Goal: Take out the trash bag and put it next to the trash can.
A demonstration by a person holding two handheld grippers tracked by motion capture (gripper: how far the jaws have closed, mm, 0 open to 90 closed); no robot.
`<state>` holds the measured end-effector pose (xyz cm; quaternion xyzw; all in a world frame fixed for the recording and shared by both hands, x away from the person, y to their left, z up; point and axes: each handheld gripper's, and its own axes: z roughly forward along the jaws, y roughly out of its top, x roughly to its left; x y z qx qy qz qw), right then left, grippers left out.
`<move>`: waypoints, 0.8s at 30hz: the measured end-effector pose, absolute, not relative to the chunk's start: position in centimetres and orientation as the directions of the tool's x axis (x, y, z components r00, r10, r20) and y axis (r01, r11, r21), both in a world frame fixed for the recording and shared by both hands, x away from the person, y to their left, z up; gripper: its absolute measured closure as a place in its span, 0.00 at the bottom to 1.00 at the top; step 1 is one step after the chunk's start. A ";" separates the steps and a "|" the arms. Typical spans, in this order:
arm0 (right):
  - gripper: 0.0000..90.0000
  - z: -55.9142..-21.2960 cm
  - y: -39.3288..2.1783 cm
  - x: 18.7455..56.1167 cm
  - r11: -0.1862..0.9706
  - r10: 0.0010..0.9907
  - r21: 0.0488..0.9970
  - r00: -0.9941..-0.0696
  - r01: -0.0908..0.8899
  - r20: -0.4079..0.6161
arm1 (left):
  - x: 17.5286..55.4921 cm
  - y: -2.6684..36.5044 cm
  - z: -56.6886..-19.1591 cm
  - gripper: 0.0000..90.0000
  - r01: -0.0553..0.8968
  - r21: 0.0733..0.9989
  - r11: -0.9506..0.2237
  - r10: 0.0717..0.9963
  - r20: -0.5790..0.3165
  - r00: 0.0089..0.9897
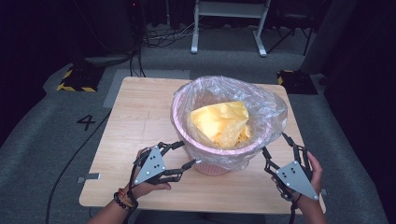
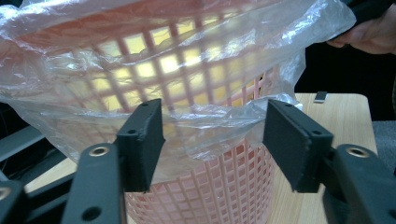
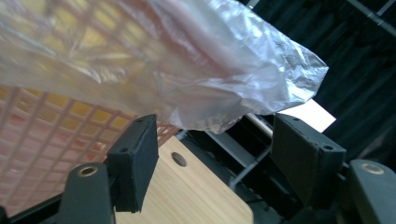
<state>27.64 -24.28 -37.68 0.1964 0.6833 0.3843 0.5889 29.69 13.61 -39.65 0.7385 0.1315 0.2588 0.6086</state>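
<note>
Plastic bag [image 1: 261,107] over basket [image 1: 212,167], between both open grippers

Lined basket [image 1: 212,163] between both grippers

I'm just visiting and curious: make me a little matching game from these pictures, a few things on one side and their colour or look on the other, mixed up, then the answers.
Things:
1. basket
2. bag liner
3. crumpled sheet
4. table

Looks:
A. light wood
B. clear, crinkly plastic folded over a rim
C. pink, with a grid of holes
D. yellow, lying inside the lined basket

Pairs: 1-C, 2-B, 3-D, 4-A
</note>
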 end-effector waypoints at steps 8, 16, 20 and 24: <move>0.49 -37.9 -23.9 27.6 0.651 0.717 0.731 -0.149 -0.206 -0.681 | 29.7 13.5 -39.7 0.57 -0.130 0.962 -0.239 0.512 0.239 0.825; 0.92 -36.6 -24.4 25.8 0.572 0.746 0.757 -0.183 -0.315 -0.640 | 29.6 13.0 -39.7 0.86 -0.155 0.943 -0.293 0.506 0.291 0.812; 1.00 -35.9 -24.3 25.2 0.537 0.763 0.773 -0.196 -0.338 -0.616 | 29.7 12.7 -39.7 0.96 -0.154 0.937 -0.312 0.512 0.303 0.804; 1.00 -35.2 -24.2 25.1 0.494 0.782 0.797 -0.224 -0.347 -0.582 | 29.7 12.6 -39.6 0.98 -0.153 0.934 -0.322 0.514 0.308 0.801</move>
